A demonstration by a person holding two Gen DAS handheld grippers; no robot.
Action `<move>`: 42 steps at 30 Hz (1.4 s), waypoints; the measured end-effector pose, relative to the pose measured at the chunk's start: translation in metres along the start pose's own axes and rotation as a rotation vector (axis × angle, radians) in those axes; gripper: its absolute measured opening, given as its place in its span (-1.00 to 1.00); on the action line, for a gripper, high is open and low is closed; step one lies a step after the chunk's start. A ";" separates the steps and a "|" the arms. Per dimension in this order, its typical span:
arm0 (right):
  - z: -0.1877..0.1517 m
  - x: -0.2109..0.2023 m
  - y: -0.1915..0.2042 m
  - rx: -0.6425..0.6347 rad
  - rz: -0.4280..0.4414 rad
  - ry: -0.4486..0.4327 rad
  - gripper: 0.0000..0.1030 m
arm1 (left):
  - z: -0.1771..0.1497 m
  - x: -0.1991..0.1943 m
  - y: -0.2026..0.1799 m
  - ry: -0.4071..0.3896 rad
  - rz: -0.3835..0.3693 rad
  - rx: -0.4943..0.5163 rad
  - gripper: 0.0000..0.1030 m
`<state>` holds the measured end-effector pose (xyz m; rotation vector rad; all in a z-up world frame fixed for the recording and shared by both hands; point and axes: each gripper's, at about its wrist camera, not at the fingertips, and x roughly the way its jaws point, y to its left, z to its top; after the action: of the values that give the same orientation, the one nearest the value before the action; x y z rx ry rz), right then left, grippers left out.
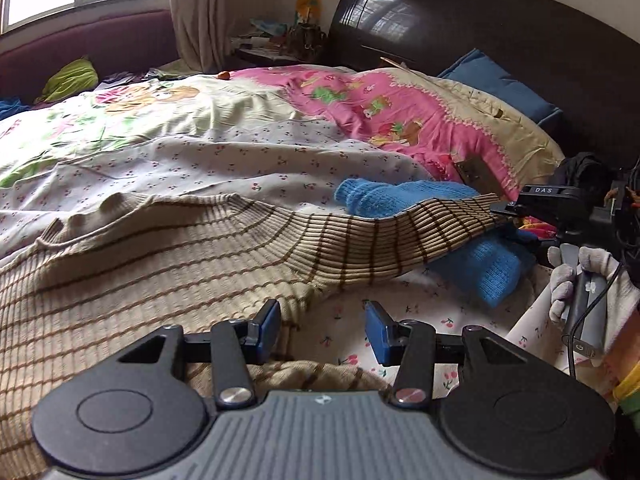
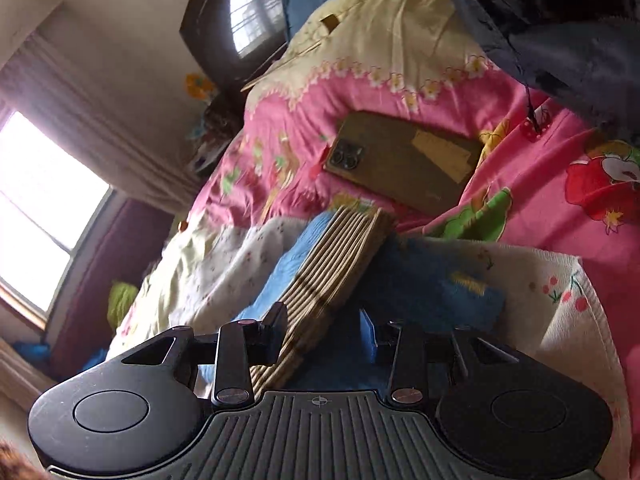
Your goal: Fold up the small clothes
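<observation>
Lying across the bed [image 1: 224,148], the striped sweater [image 1: 160,248] has its sleeve between the parted right tongs [image 2: 324,340]; the left tongs [image 1: 322,330] gape empty.

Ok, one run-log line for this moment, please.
stage: folding striped sweater | left gripper: open, at sweater edge | right gripper: open, sleeve between jaws | blue knit: under sleeve

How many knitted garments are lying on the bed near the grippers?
2. A beige striped sweater spreads across the near part of the bed; a blue knit piece lies partly under its outstretched sleeve. Others may be hidden beneath.
</observation>
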<state>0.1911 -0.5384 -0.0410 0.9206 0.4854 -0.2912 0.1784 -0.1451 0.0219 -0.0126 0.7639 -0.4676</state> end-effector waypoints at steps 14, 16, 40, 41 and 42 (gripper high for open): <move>0.009 -0.034 0.063 -0.143 0.231 -0.008 -0.84 | -0.004 0.007 0.020 0.017 0.176 -0.072 0.12; -0.002 -0.041 0.088 -0.187 0.283 0.007 -0.84 | -0.012 -0.006 0.036 0.016 0.203 -0.103 0.15; -0.367 -0.003 0.299 -1.069 0.548 0.559 -0.71 | -0.128 -0.087 0.207 -0.038 0.377 -0.443 0.21; -0.352 -0.008 0.292 -1.045 0.548 0.552 -0.71 | -0.127 -0.087 0.207 -0.041 0.373 -0.441 0.21; -0.335 -0.014 0.286 -1.025 0.551 0.530 -0.69 | -0.124 -0.088 0.207 -0.047 0.370 -0.435 0.21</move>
<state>0.2126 -0.0993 -0.0081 0.0740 0.7330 0.6851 0.1235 0.0960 -0.0472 -0.2824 0.7890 0.0552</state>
